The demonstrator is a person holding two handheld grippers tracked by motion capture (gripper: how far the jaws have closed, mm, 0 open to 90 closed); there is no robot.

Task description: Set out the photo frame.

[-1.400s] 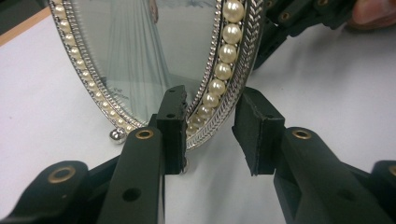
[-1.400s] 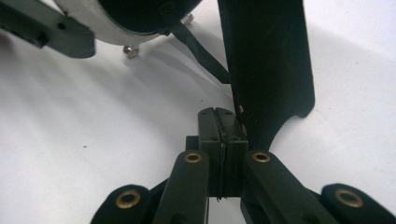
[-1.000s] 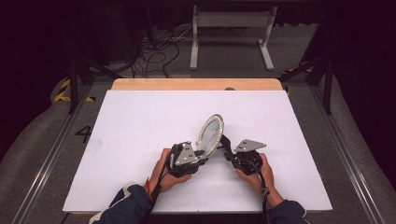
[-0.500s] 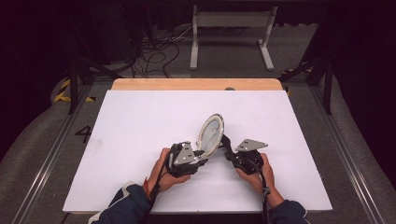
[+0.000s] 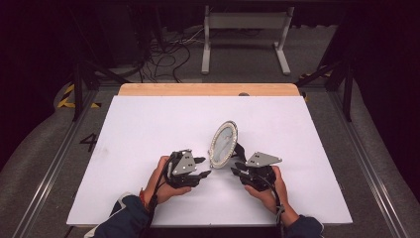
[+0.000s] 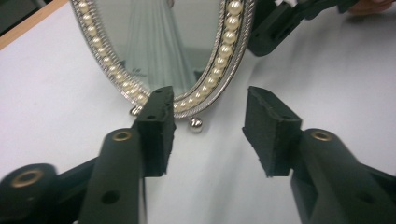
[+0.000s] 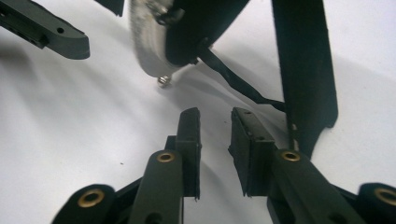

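Mirror stands upright near the middle of the white table, an oval glass in a silver frame beaded with pearls, resting on small ball feet and propped from behind by a black stand. It seems set this way so it can stand by itself, glass turned toward the person's left.

Both grippers sit just beside it, 1 on each flank. The left gripper faces the glass side; its jaws have just been opening and now stand apart with nothing between them, the lower rim of the frame lying just beyond the pads. The right gripper sits behind, by the stand; its jaws have also just been opening, leaving a narrow empty gap, so neither claw grasps anything. My reading is that the mirror has been set down and released, and stands free.

A thin black cord ties the stand to the back of the frame and lies just ahead of the right jaws, the 1 thing likely to snag on a careless withdrawal. Elsewhere the table is bare; beyond its wooden far edge are floor cables and a grey frame, well apart from the work.
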